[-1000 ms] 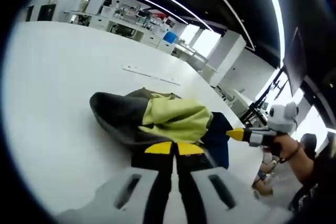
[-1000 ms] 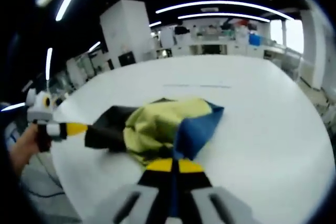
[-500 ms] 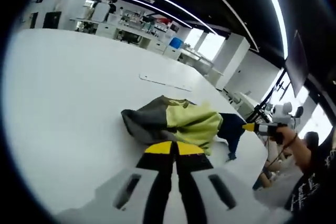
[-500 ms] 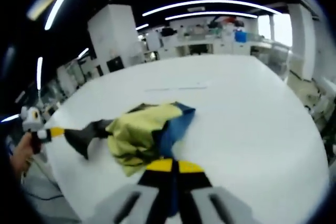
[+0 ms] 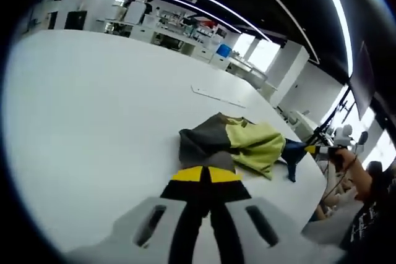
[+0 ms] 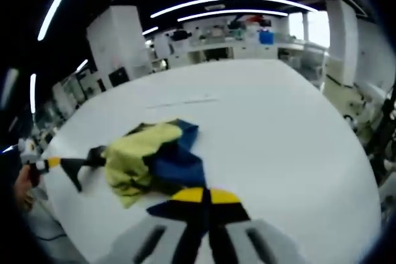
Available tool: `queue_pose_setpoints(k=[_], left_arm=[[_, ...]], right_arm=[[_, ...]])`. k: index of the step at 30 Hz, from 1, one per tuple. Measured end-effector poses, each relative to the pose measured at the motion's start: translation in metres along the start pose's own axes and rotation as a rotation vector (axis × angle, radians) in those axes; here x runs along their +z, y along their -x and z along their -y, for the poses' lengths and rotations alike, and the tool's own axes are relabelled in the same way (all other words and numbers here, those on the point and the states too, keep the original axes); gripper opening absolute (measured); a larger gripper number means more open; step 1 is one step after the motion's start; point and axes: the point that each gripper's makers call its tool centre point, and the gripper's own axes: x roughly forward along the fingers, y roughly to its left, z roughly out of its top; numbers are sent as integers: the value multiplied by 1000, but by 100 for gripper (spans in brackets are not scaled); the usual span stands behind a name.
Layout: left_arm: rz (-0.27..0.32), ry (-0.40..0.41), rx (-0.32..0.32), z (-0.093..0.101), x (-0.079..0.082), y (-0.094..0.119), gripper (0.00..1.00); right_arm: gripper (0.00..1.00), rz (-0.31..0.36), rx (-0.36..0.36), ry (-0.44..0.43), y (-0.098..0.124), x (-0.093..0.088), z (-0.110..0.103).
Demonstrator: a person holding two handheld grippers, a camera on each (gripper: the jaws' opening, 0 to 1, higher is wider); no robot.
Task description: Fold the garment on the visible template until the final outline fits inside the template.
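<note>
Yellow-green, grey and navy panels make up the garment [image 5: 238, 143], which lies bunched on the white tabletop [image 5: 93, 109] near its edge. In the left gripper view, the left tool [image 5: 205, 175] has its yellow-tipped jaws pressed together on the grey end of the garment, the cloth running straight out from the tips. In that view the right tool [image 5: 315, 149] comes in from the right, held by a hand [image 5: 342, 158], with the navy end of the garment drawn out to its yellow tip. In the right gripper view, the right tool [image 6: 205, 196] has its jaws pressed together on the navy panel [image 6: 176, 162], which reaches down to the tips. The left tool [image 6: 49, 162] shows at the left edge of that view, the dark grey end pulled to it. A thin pale line [image 6: 182, 100] is marked on the tabletop beyond the garment; whether it belongs to the template cannot be told. Benches and shelving [image 6: 235, 44] stand in the room behind.
</note>
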Motion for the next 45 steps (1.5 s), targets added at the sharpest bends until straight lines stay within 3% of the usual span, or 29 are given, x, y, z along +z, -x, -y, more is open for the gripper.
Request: queue_pose_setpoints(k=[13,15,19,29,33,39,45], left_arm=[[-116,-95,101,-43,-19,-8,0],[-140,-74,123,-51,-24,-8,0],[-134,-64,122,-56,-23,-9,0],[-183,-133,166,-76,-24,-9,0],[-212,-174,194,-86,-25,-9,0],[-207,-137,229,-104,-22,-7,0],[-228,-177,287,-121,-18,-5,0]], right_arm=[[0,-48,-87,0,-8,-2,44],[0,-56,-98,-9,-9,-2,52],[0,-64,-116,-12,-13,-1,66],[0,-109,-160,6,-19,-7,85],[0,-128,-168,12,-23,-9,93],[0,-154,-196,4,-26,-12,115],[0,-177,-212,12,-26,-17,124]])
